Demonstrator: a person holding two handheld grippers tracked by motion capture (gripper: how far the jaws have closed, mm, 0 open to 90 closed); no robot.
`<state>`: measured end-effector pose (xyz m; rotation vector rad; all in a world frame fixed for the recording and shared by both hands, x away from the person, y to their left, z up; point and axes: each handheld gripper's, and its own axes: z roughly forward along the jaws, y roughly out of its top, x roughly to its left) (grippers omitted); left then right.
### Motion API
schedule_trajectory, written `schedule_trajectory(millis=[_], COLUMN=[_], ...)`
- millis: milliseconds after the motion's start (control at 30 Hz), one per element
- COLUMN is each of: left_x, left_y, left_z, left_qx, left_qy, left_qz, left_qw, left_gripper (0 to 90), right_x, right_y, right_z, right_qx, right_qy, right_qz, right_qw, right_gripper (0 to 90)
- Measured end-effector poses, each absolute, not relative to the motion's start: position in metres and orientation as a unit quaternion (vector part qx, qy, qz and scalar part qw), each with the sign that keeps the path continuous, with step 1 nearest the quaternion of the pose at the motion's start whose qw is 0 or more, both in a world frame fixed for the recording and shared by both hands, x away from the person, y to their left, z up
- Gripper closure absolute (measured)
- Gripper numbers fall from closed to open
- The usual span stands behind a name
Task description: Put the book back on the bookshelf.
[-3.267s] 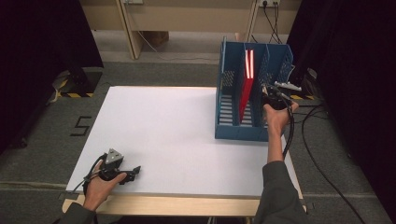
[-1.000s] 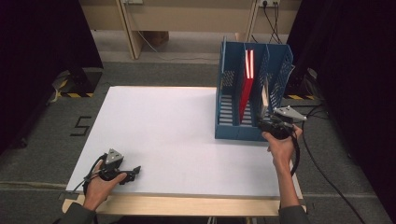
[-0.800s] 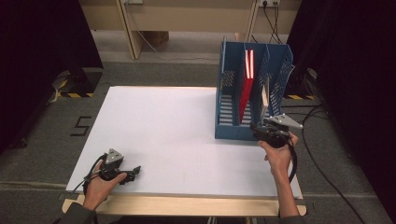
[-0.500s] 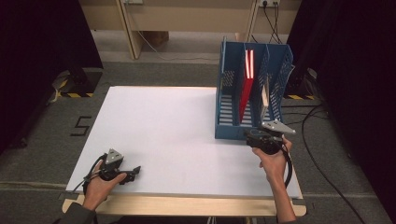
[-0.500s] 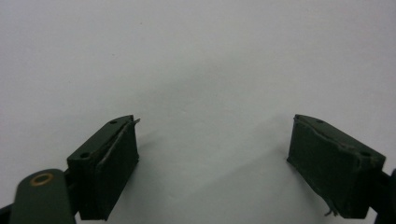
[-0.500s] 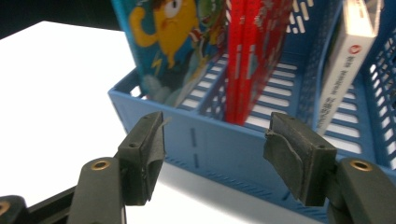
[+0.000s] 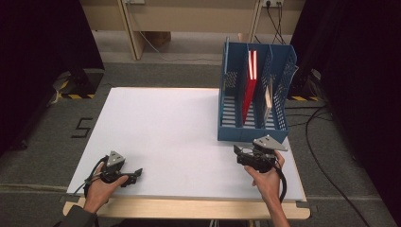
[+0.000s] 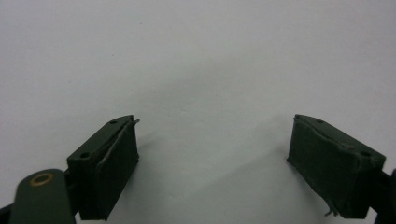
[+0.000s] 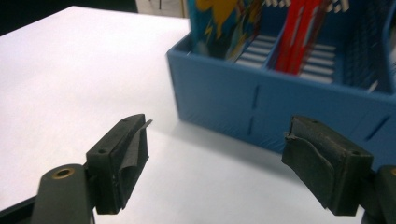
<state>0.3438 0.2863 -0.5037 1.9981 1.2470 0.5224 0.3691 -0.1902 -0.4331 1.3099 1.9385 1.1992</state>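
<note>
The table (image 7: pixel 179 127) carries a white top; both grippers sit near its front edge, well apart from each other.

The rack (image 7: pixel 253 130), blue with three slots, stands just ahead of the right gripper (image 7: pixel 242 157), apart from it. In the right gripper view its front wall (image 9: pixel 280 109) lies directly beyond the jaws. The middle slot holds a red book (image 7: pixel 249 92), upright and leaning slightly. The right slot holds a thin pale book (image 7: pixel 268 100). The left slot, seen from the right gripper view, holds a book with a blue and yellow cover (image 9: pixel 224 23).

Right gripper: released. Its jaws have just been opening and stand wide, with nothing between them.

Left gripper (image 7: pixel 135 174): released. In the left gripper view its jaws stand wide over bare table, nothing between them.
</note>
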Motion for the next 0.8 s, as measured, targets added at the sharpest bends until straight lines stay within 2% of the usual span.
schedule_trajectory(millis=[67, 800], left_x=[0.344, 0.343], left_y=[0.286, 0.286], left_z=[-0.504, -0.504], left_qx=[0.774, 0.773], left_qy=[0.483, 0.483], left_qz=[0.202, 0.204], left_qw=[0.356, 0.357], left_gripper=[14.5, 14.5], right_x=[0.366, 0.332], right_y=[-0.188, -0.180], right_z=[-0.438, -0.477], right_qx=[0.483, 0.472], right_qy=[0.712, 0.742], right_qz=[0.443, 0.424], right_qw=[0.253, 0.220], right_gripper=[19.4, 16.3])
